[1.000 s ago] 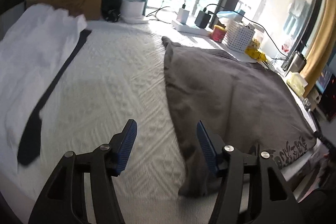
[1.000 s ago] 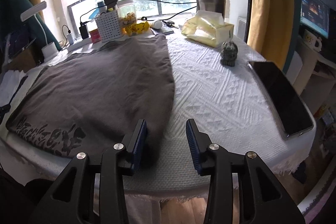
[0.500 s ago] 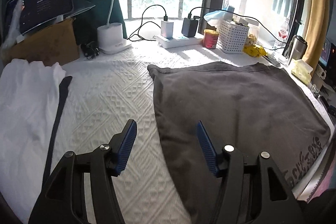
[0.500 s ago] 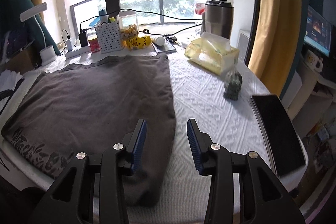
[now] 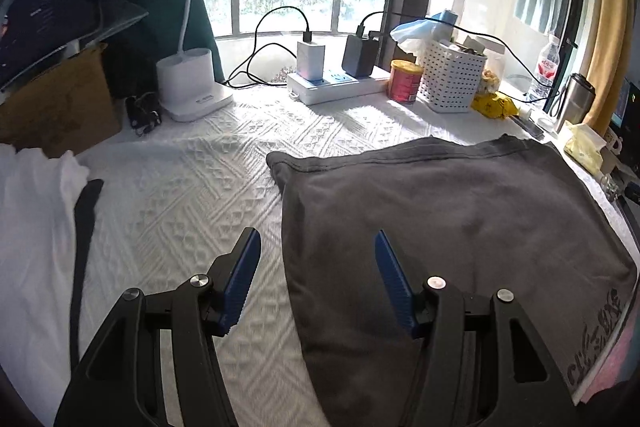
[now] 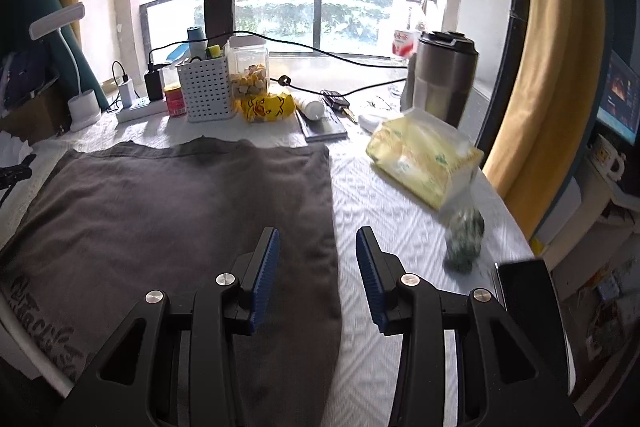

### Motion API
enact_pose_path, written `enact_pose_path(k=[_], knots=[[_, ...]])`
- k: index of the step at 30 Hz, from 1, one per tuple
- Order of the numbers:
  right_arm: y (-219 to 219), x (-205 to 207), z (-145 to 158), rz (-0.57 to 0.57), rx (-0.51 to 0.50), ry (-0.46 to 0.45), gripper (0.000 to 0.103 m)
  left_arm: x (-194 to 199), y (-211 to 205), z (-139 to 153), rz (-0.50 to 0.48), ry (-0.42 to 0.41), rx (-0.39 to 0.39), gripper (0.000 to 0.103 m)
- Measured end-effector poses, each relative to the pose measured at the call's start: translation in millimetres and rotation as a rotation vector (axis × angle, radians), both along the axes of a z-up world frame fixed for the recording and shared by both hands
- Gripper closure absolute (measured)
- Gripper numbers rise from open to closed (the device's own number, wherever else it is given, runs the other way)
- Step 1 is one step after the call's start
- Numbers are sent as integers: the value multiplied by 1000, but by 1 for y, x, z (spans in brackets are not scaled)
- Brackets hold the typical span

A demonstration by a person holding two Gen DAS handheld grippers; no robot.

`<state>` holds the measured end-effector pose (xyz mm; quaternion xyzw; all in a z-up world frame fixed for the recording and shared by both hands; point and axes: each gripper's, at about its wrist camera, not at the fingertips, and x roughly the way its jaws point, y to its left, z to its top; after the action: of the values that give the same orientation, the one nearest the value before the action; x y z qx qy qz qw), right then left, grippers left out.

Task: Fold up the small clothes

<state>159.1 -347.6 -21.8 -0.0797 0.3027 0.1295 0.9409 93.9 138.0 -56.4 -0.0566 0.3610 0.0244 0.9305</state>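
A dark grey garment [image 5: 460, 219] with a black print near its hem lies flat on the white textured cloth [image 5: 192, 211] of the table. My left gripper [image 5: 316, 259] hovers open over the garment's left edge, nothing between its blue pads. In the right wrist view the same garment [image 6: 168, 219] fills the left half, and my right gripper [image 6: 316, 259] stands open above its right edge, also with nothing in it. A white garment [image 5: 32, 227] with a black strip lies at the far left.
Along the window stand a white lamp base [image 5: 188, 87], a power strip with chargers [image 5: 340, 83], a red can [image 5: 405, 81], a white basket [image 6: 206, 89] and a steel tumbler [image 6: 444, 75]. A yellow tissue pack [image 6: 420, 159], a small green figurine [image 6: 464, 239] and a black phone [image 6: 528, 291] lie on the right.
Both grippers have swung and moved along the garment's side edges toward the window end; the views have levelled out. Neither gripper's opening has changed.
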Motion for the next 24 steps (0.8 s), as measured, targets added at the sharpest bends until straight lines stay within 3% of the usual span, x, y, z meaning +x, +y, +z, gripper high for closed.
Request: enact_pose_path(k=[20,24], knots=[[31,115,-18,31,-49,54,60,78,5,-17,-40,65,13,44],[38,140,-30,60,-40,106,60,92,11,-28,-27,123,22,44]])
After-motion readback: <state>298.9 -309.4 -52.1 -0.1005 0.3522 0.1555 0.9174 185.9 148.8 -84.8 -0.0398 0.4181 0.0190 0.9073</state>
